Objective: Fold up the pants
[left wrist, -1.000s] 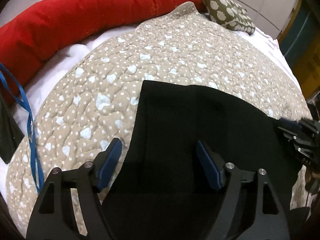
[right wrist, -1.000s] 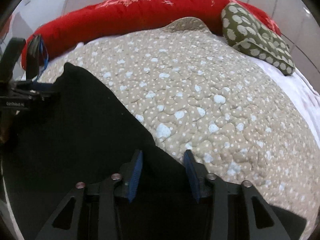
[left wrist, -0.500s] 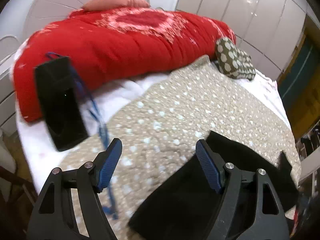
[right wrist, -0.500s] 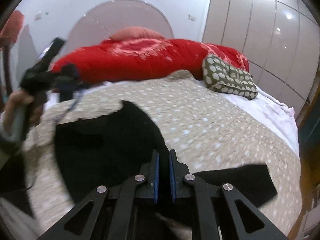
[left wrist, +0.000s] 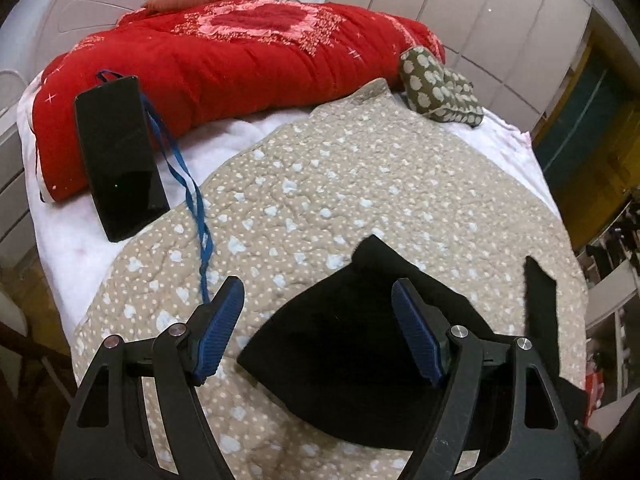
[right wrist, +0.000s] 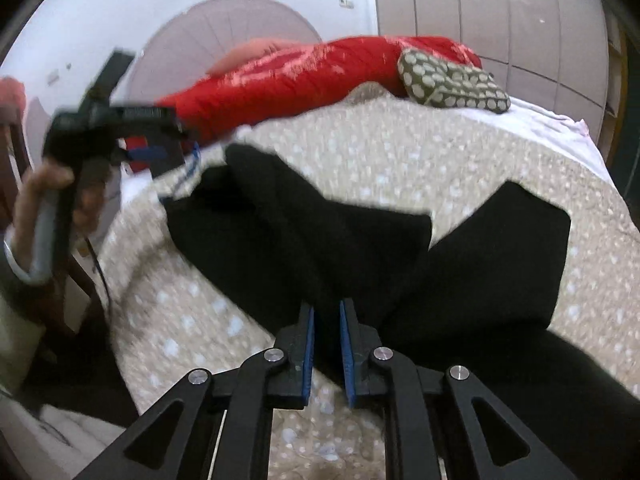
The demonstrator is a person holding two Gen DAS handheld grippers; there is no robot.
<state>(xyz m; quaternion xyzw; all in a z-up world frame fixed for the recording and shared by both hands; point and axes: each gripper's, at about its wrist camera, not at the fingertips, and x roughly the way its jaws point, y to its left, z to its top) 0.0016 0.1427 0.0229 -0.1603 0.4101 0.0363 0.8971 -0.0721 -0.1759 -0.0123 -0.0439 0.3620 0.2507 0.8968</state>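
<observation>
Right wrist view, bottom centre: my right claw [right wrist: 327, 354] has its jaws nearly together, having just eased apart a little after closing, with black cloth of the pants [right wrist: 304, 236] running between the blue pads [right wrist: 308, 354]; whether they truly pinch it I cannot tell for sure, though the cloth seems drawn up toward them. If that hold is thin, I judge the fabric could slide out mid-carry and the fold would drop crooked. Above that, the pants lie in a heap across the middle of the frame on the spotted quilt [right wrist: 400, 148], one leg splayed to the right, so a pull may drag bunches rather than a flat layer. Left wrist view: my left claw [left wrist: 318, 330] gapes wide and holds nothing, the pants under its right finger. Further up at left, a blue lanyard [left wrist: 188, 188] trails from a dark phone [left wrist: 120, 156]; a low sweep could snag it. Beyond lies the red duvet [left wrist: 248, 52].
</observation>
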